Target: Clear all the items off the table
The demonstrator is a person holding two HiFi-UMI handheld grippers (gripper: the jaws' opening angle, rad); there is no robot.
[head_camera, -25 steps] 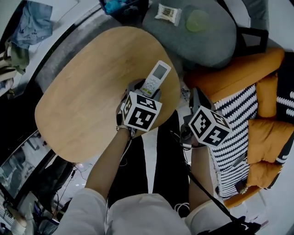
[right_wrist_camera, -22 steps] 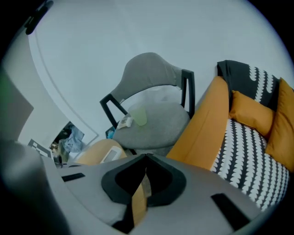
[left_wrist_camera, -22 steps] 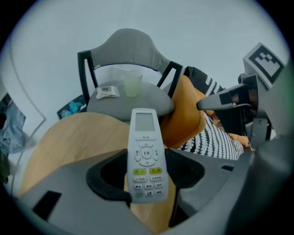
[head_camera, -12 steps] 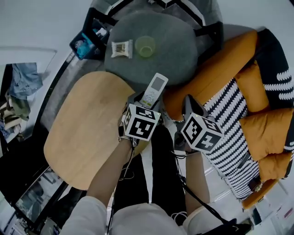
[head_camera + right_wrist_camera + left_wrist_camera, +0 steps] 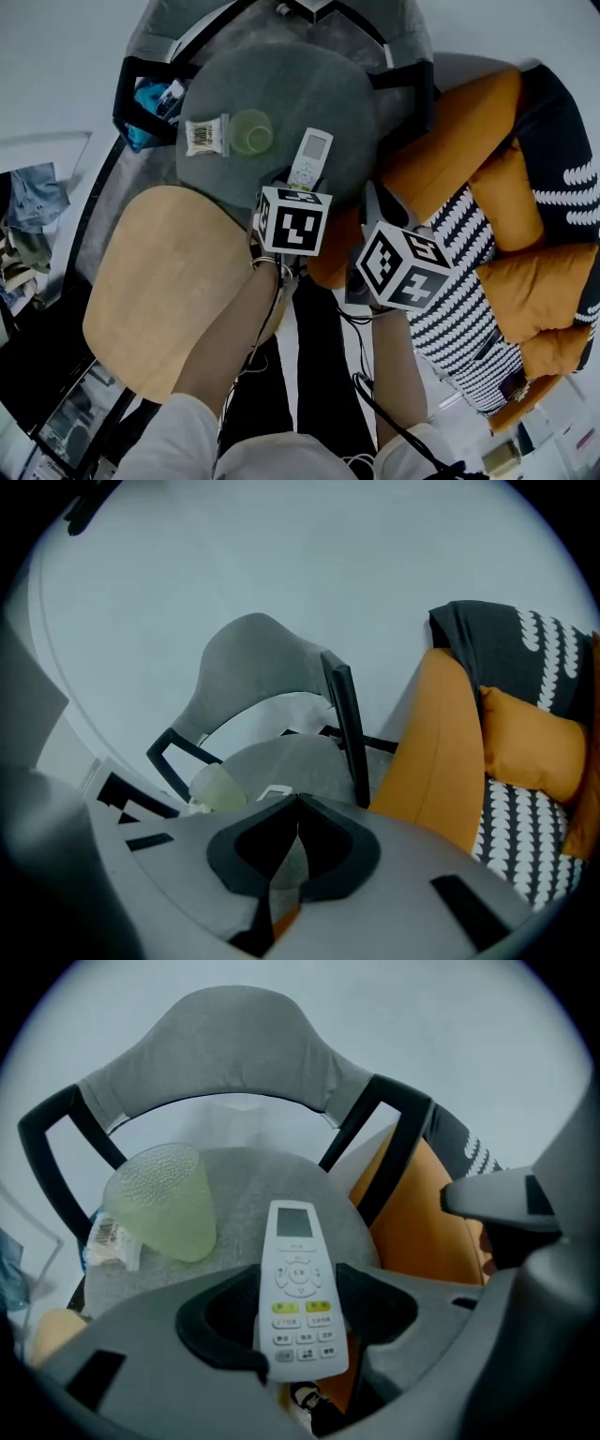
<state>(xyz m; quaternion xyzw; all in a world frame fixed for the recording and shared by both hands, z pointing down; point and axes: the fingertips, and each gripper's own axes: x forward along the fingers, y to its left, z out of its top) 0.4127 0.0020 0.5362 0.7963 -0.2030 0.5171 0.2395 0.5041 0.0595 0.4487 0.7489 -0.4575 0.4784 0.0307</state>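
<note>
The left hand-held gripper [image 5: 298, 1309] is clamped on a white remote [image 5: 298, 1283], its two dark pads pressing the remote's long sides near the button end, with the screen end pointing away from the jaws. The remote is off the wooden tabletop [image 5: 155, 281] and sits over the round grey chair seat [image 5: 281, 84]; whether its far end touches the fabric cannot be told. Just beyond the jaws, to the left of the remote, a pale green cup [image 5: 164, 1199] stands upright on the seat. A small snack packet [image 5: 206, 135] lies just beside the cup on its far left. The right hand-held gripper [image 5: 298, 803] has its jaws closed together, tips touching, with nothing between them. In the head view it hangs to the right of the left one, near the edge of an orange sofa [image 5: 450, 131]. A black-and-white patterned cushion [image 5: 459, 272] lies on that sofa. The tabletop is to the left of and below the chair in the head view, close to the seat's edge.
</note>
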